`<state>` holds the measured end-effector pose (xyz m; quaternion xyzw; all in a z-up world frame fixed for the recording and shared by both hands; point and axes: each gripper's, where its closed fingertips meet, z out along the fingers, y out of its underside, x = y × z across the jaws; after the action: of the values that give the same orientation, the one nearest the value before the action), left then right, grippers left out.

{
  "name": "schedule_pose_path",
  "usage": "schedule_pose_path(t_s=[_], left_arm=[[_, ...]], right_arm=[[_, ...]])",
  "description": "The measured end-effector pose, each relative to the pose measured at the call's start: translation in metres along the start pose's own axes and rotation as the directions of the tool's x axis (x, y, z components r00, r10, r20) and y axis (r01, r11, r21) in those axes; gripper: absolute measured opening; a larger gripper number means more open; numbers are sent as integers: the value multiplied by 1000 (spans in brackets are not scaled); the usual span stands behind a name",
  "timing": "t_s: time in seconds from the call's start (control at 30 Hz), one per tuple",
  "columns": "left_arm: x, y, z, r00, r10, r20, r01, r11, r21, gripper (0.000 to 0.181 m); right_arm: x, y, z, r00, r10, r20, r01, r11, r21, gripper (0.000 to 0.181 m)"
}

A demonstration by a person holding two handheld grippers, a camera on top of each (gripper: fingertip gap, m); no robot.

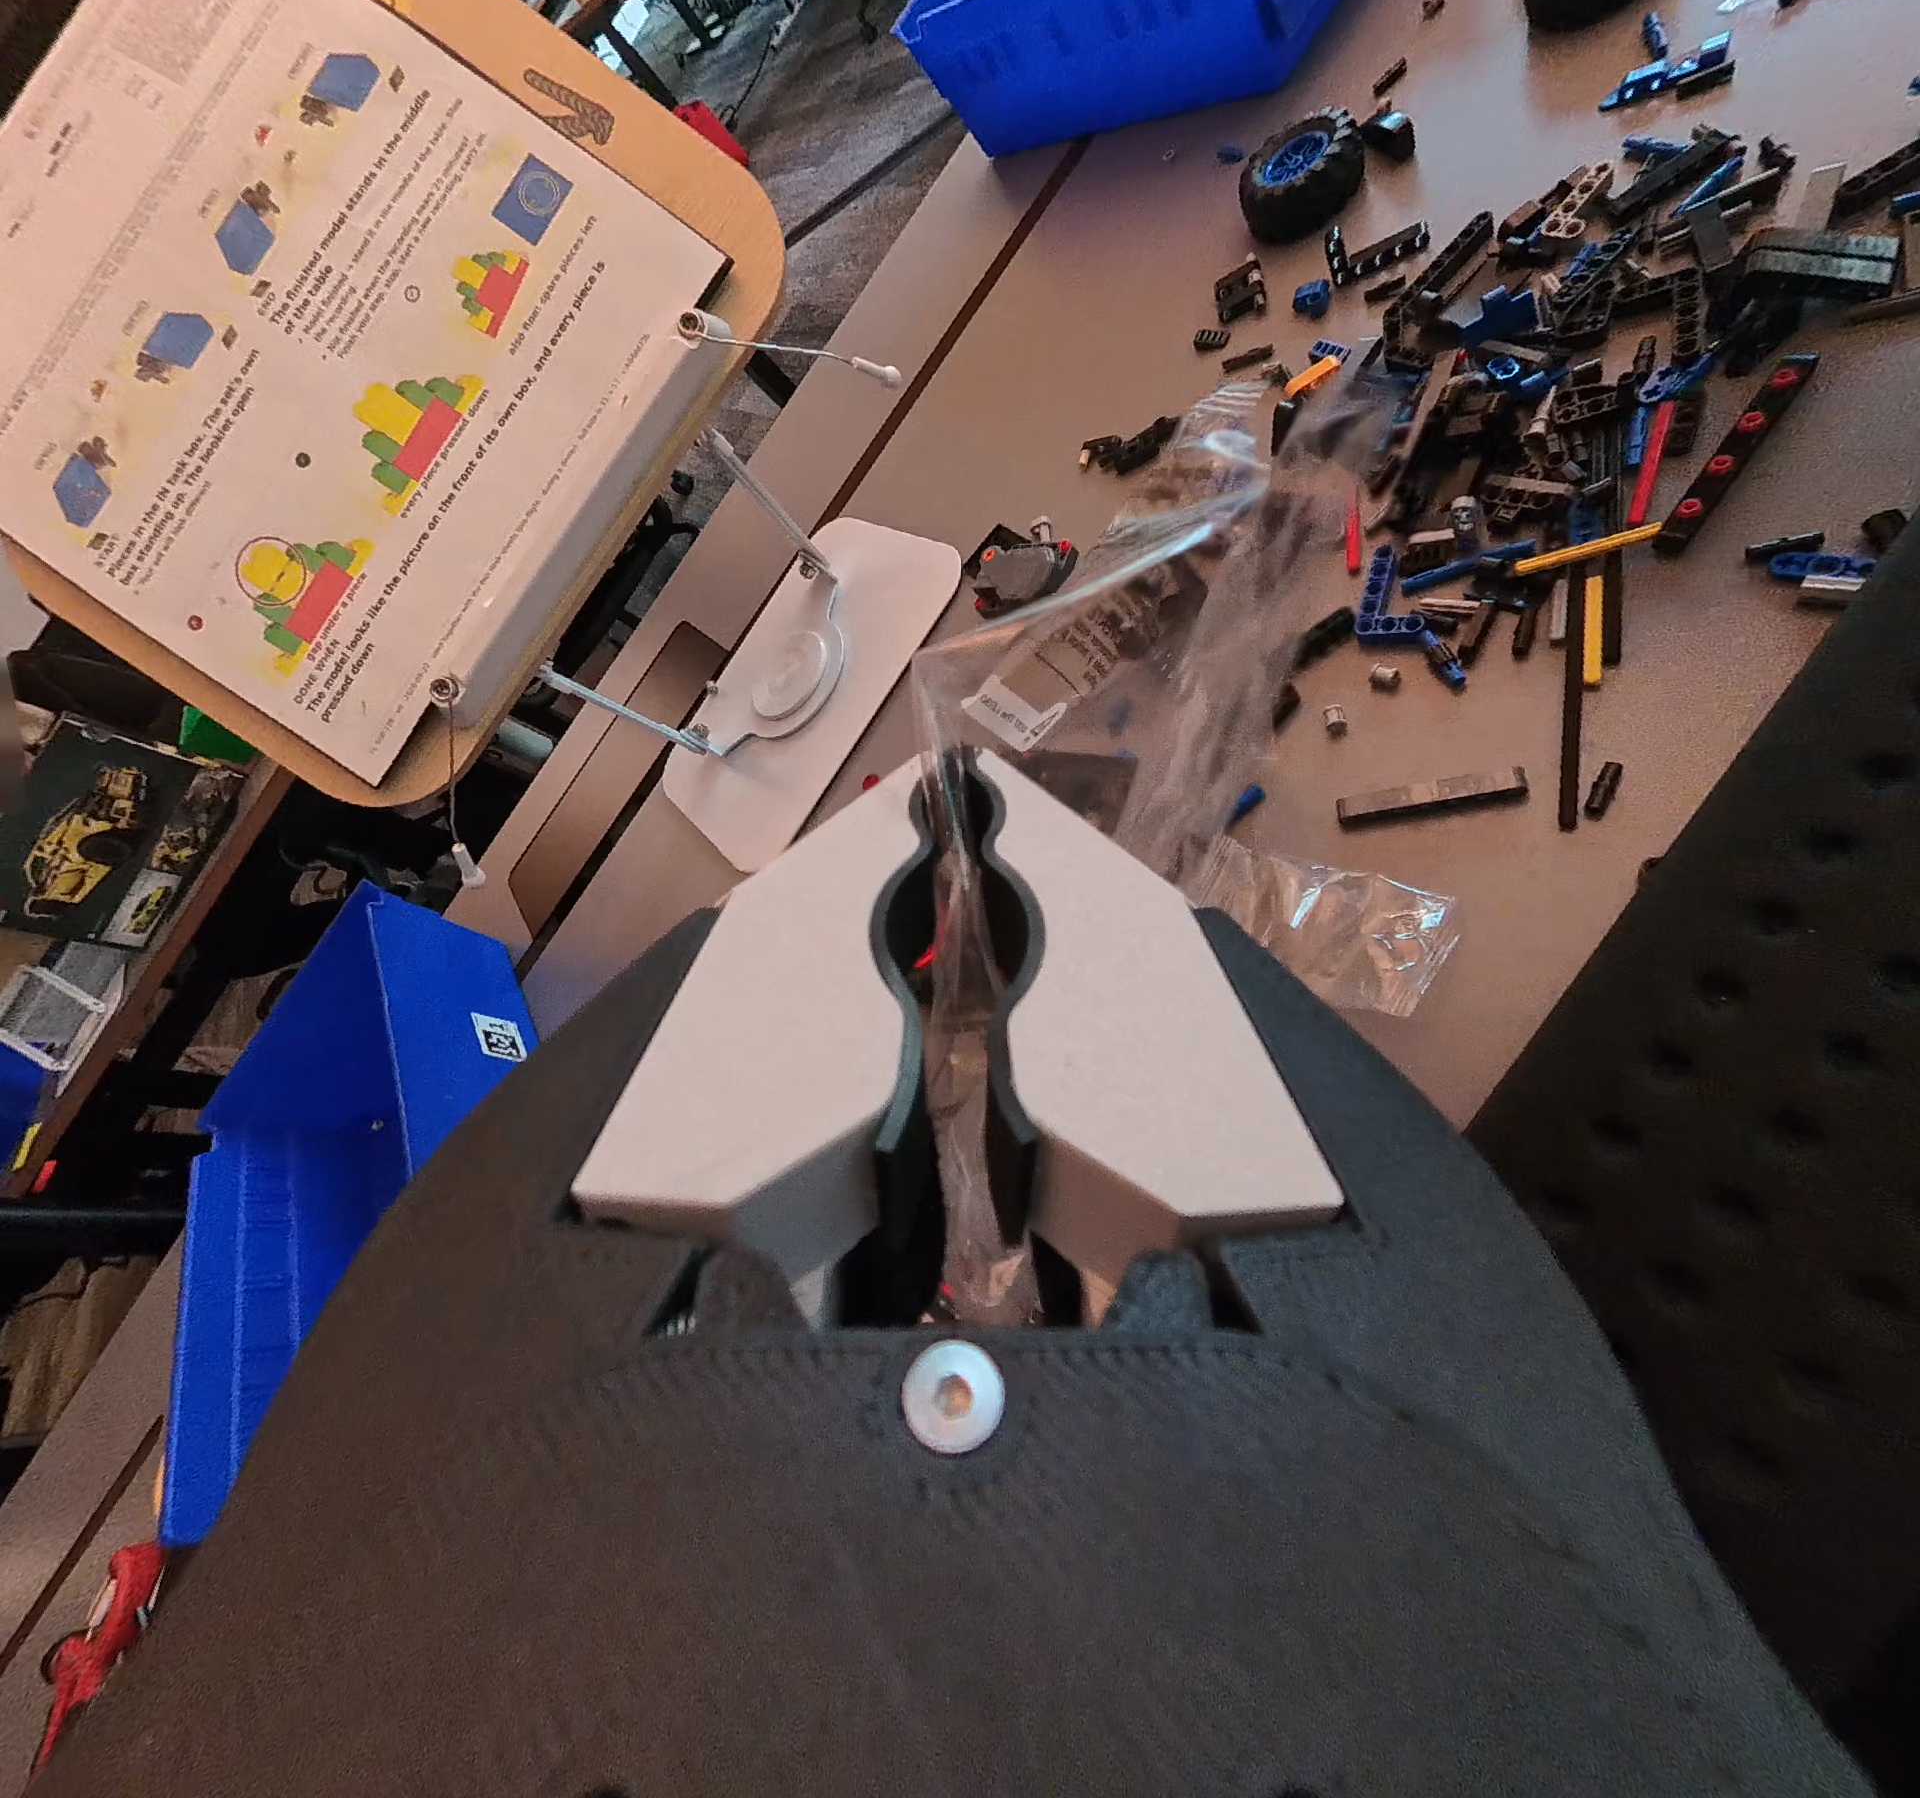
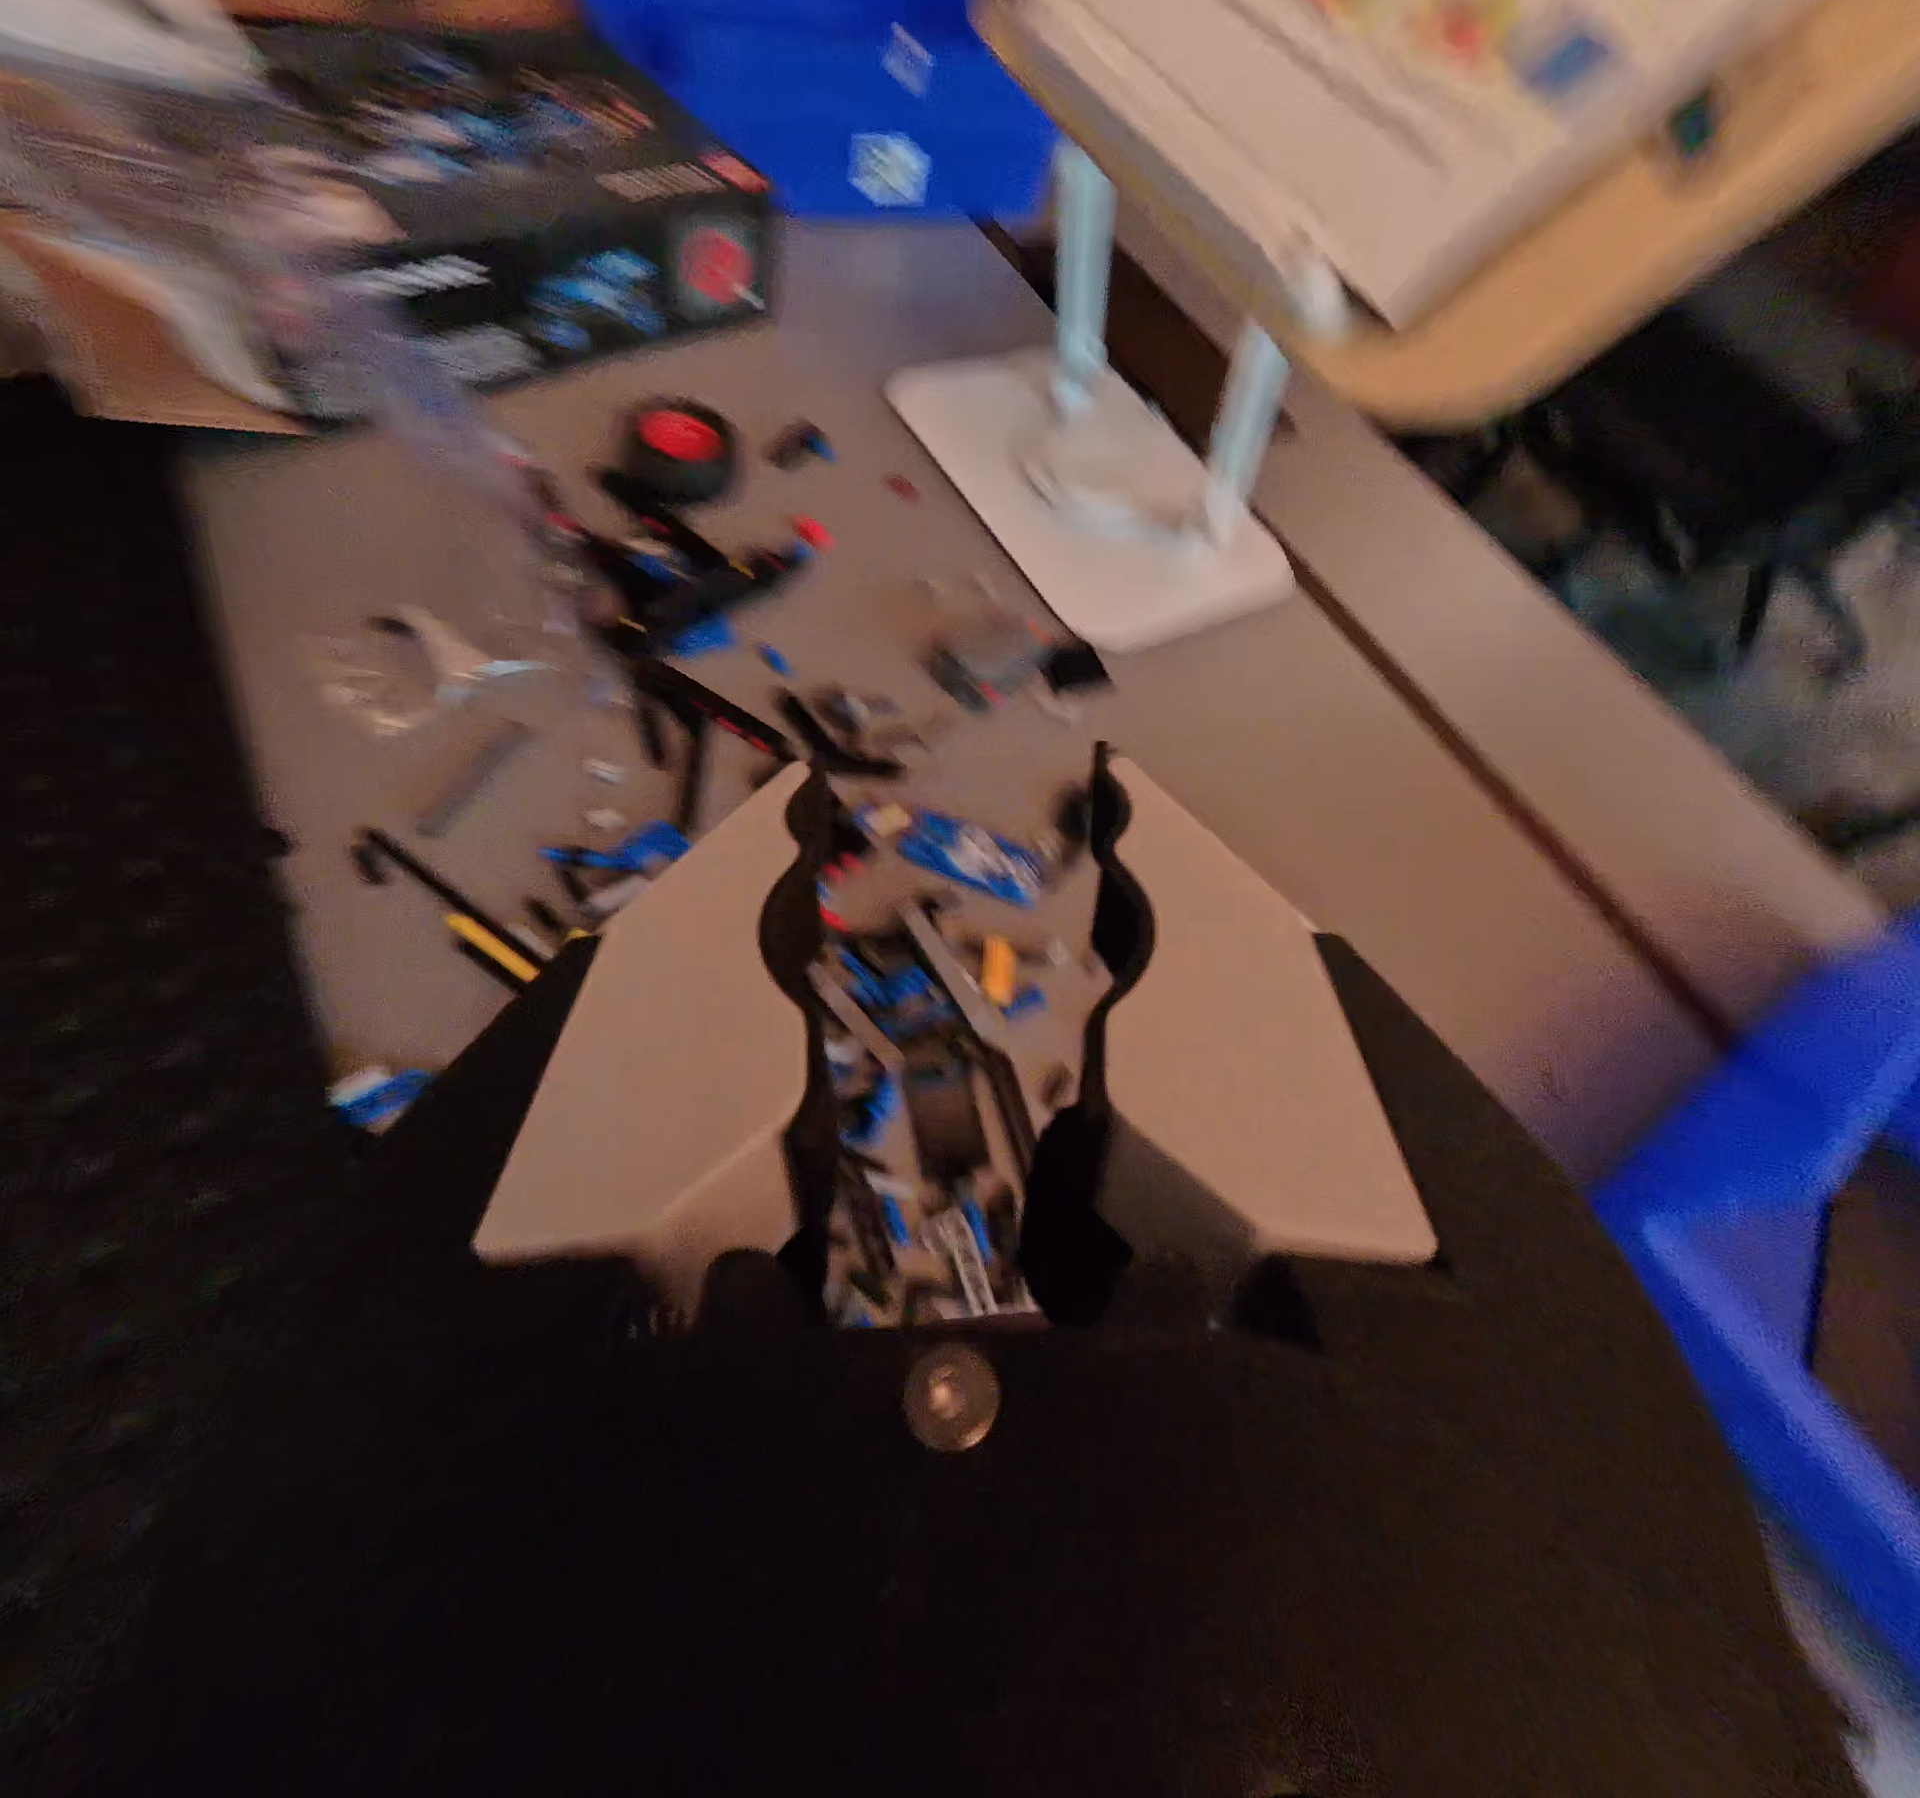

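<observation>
Left wrist view shows our left gripper (image 1: 961, 792) closed on a clear plastic bag (image 1: 1132, 605), the film pinched between the jaws so the bag hangs lifted over the table (image 1: 1039, 314). Beyond it lies a pile of loose building pieces (image 1: 1579, 398), with a small wheel (image 1: 1299, 174), a blue bin (image 1: 1101, 13) and an instruction sheet (image 1: 312, 325) propped on a stand (image 1: 810, 678). Our right gripper (image 2: 956, 782) has its jaws apart and empty above scattered pieces (image 2: 935, 917); that view is blurred.
</observation>
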<state>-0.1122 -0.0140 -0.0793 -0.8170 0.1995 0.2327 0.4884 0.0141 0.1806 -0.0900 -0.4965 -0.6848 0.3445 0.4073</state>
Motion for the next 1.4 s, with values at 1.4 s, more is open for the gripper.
schedule_pose_path(t_s=[1.4], left_arm=[[56, -76, 46, 960, -147, -240, 185, 972, 147, 0]], right_arm=[[-122, -30, 23, 921, -60, 384, 126, 981, -148, 45]])
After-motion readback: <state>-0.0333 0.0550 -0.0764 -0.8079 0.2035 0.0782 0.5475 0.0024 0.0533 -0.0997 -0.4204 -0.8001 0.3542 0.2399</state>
